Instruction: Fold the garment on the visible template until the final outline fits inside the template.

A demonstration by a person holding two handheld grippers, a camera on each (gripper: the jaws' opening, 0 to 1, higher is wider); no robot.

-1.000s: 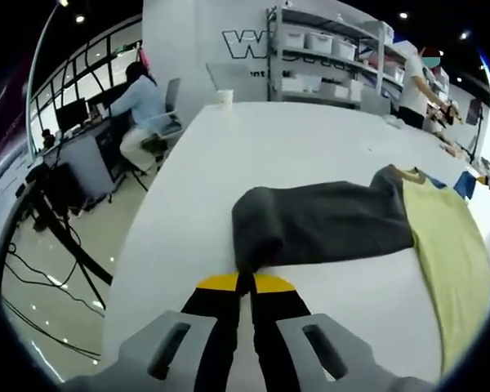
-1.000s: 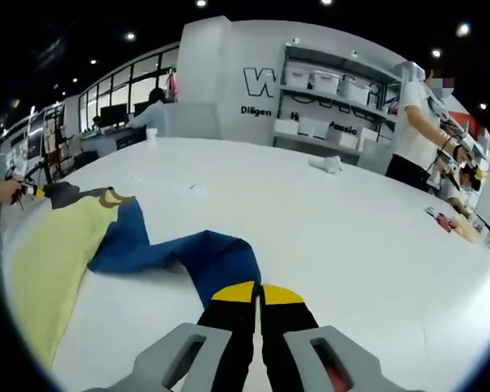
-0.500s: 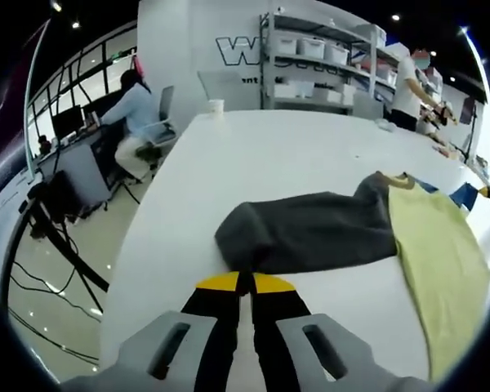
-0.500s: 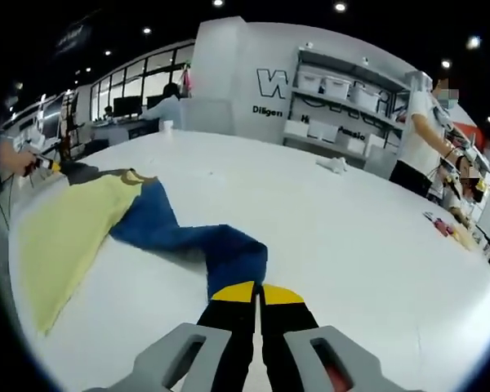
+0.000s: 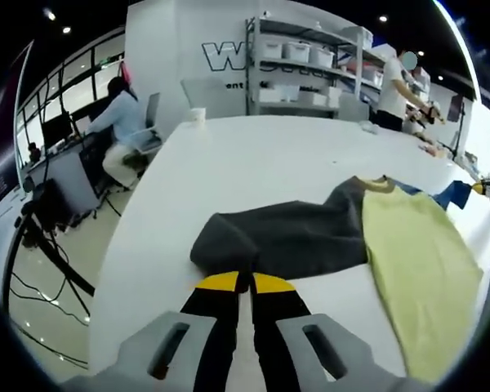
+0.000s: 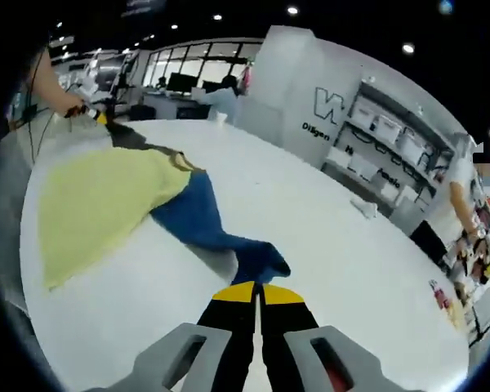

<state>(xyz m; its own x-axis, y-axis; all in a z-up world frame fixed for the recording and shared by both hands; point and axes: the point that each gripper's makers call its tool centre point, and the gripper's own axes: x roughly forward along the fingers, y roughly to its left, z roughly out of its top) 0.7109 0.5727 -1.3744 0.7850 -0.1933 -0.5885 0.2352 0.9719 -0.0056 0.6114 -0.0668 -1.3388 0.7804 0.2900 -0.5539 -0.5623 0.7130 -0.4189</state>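
Counter: white counter (image 5: pixel 253 155) carries my yellow-bodied cloth garment (image 5: pixel 416 269).
Left tongs (image 5: pixel 243 282): clenched on its grey sleeve (image 5: pixel 286 241).
Right tongs (image 6: pixel 256 291): clenched on its blue sleeve (image 6: pixel 208 224).

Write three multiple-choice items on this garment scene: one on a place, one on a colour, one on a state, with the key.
1. Where does the paper cup stand?
A. on the yellow body panel
B. at the far edge of the white table
C. on the floor

2. What colour is the sleeve held by the right claw?
A. blue
B. red
C. white

3. How is the left claw?
A. wide open above the table
B. shut on the grey sleeve
C. shut on the cup

Key: 1 B, the cup sits at the table's far end near the shelves. 2 A, the blue sleeve runs from the yellow body panel to that claw's tips. 3 B, the jaws meet at the grey sleeve's end.
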